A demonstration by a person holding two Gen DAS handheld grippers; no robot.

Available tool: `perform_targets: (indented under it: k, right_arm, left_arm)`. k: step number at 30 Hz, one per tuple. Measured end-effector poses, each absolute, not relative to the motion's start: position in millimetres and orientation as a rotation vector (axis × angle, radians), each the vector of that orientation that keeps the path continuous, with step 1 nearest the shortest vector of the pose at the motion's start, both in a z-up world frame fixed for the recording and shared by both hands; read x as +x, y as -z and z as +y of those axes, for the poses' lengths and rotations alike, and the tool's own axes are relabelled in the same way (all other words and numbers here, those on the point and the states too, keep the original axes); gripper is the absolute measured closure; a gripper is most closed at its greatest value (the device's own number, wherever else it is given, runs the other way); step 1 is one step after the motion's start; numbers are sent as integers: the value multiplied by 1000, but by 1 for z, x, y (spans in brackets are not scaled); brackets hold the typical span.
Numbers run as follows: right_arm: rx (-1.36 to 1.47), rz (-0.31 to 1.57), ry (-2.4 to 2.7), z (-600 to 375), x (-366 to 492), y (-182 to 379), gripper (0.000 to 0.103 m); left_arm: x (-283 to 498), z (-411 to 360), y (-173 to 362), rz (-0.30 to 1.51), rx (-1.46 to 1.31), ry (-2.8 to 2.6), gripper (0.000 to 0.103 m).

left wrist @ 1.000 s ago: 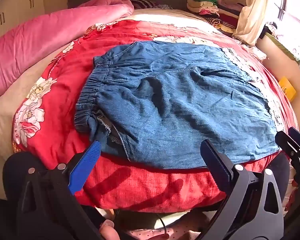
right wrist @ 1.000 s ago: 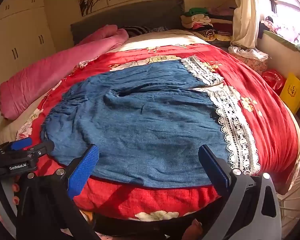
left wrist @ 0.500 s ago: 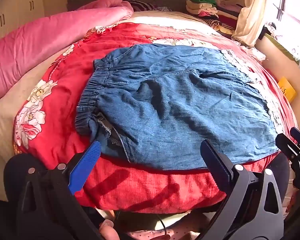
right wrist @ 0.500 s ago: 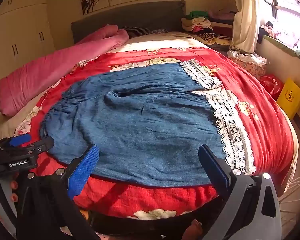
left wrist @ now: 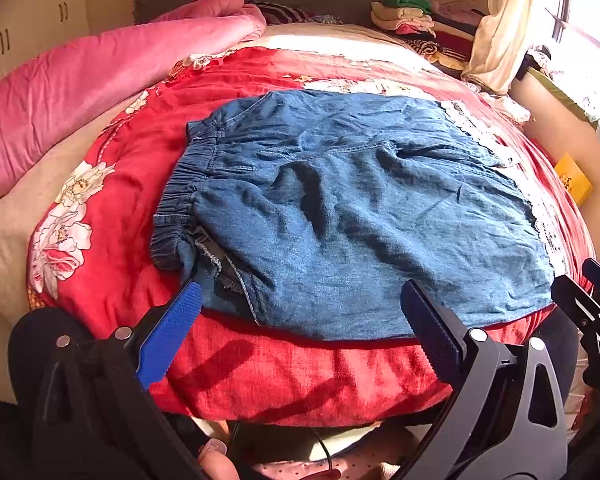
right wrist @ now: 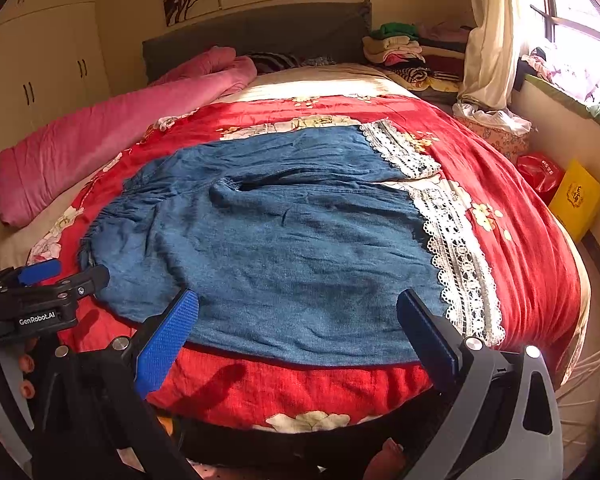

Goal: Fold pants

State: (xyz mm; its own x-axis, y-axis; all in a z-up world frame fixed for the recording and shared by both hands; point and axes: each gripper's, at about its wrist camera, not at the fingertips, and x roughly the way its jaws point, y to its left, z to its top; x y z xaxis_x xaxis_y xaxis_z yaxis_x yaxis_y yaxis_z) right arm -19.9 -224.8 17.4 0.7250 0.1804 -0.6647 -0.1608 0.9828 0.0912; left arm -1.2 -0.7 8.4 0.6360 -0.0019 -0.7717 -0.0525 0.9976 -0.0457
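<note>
Denim pants lie spread across the red floral quilt in the left wrist view, their gathered waistband toward the pink blanket. Over the last second the camera has drawn a little back from the pants, so the quilt's near edge shows more. The left tool is spread wide and empty, its blue pad just short of the waistband's near corner. Nothing about the cloth itself has shifted.

From the right wrist, the pants run from the waistband to the lace-trimmed hems, which lie on the quilt toward the window side. The right tool is likewise released, hovering at the pants' near edge; whether its pads touch the denim is hard to say through the fisheye. It too has eased back slightly. Folding seems not yet begun: both tools appear to be lining up for a first grasp along the near edge.
</note>
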Motion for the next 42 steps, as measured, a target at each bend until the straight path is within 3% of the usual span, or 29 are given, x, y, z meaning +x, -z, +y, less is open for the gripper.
perform_targets:
  k: [42]
  right_arm:
    - [15,741,-193,-219,-11,-20,4]
  left_arm:
    - [-1,0,-12,875,-76,-18,9]
